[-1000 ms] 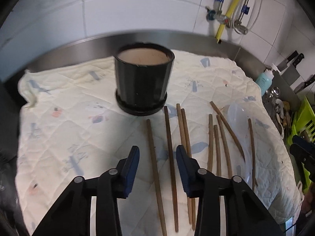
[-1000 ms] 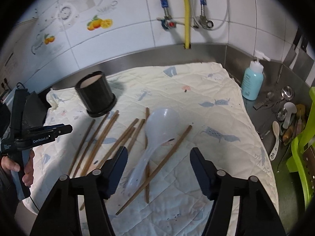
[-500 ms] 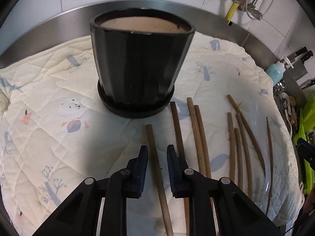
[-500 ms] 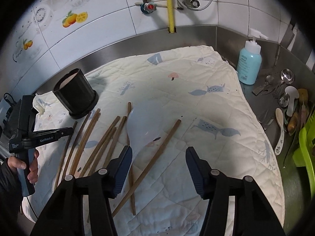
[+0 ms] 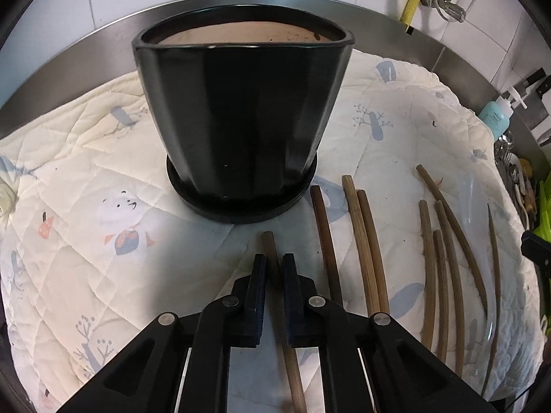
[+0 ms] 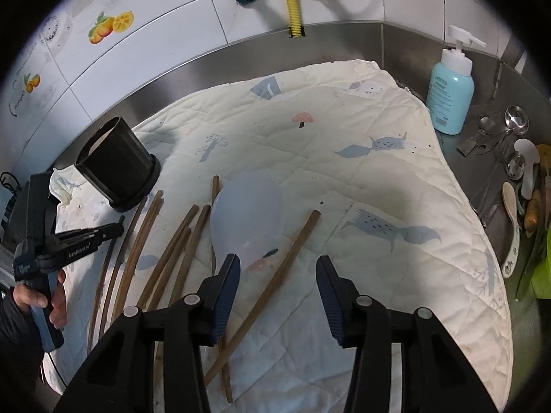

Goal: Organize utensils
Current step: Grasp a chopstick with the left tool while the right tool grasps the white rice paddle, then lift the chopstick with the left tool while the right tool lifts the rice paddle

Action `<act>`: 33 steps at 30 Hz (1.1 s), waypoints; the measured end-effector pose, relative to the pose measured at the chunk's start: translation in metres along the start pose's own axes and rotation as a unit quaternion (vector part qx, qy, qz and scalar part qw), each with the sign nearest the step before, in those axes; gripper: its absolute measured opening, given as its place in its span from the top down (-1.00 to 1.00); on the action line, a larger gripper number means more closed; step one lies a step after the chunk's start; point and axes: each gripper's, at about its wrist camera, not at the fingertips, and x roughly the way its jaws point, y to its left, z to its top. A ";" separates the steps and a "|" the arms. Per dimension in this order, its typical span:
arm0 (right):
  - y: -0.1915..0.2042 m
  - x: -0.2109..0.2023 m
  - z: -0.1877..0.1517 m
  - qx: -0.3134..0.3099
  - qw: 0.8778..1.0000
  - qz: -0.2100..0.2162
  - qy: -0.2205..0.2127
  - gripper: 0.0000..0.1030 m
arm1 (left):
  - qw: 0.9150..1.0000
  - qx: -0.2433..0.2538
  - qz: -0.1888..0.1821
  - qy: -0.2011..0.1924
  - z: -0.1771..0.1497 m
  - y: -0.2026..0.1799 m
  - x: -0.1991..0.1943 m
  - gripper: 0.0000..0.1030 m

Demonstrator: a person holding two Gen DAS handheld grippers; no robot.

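- Just in front of the black pot (image 5: 241, 103), my left claw (image 5: 273, 268) is closed on the leftmost chopstick (image 5: 275, 292), near its far end; the pads (image 5: 258, 275) press its sides and it lies on the quilt (image 5: 86, 241), not lifted.
- My right claw (image 6: 277, 275) stands about half open and grips nothing. Its jaws have just been closing, with a lone slanted chopstick (image 6: 275, 275) lying between them, untouched by either pad.
- Other chopsticks (image 5: 365, 247) lie in a loose row to the right of mine, and a pale plastic spoon (image 6: 248, 220) rests among them.
- Since I grip near one end, I judge the long tail will droop, so I should lift slowly and let it swing clear.
- Next I would tip the stick upright above the pot's mouth and lower it inside before letting go.
- A neighbouring chopstick (image 5: 325, 237) lies close by; I should rise straight up so I don't drag it.
- With the right claw, I would centre the slanted stick before pressing, and keep clear of the spoon just beside it.
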 end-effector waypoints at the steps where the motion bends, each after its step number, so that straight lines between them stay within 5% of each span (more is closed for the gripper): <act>1: 0.000 0.001 0.002 0.004 1.000 0.007 0.001 0.01 | 1.000 0.000 -0.001 -0.003 0.000 -0.001 0.000 0.84; 5: 0.005 0.008 0.010 0.003 1.000 0.026 0.001 0.01 | 1.000 -0.013 -0.014 -0.006 0.000 -0.001 -0.002 0.86; 10: 0.015 0.021 0.020 -0.005 1.000 0.013 0.001 -0.43 | 0.999 -0.021 -0.023 -0.016 -0.003 0.002 -0.009 0.86; 33: 0.061 0.070 0.027 -0.105 0.992 -0.064 0.028 -0.46 | 0.996 -0.029 -0.067 -0.055 -0.003 0.018 -0.055 0.87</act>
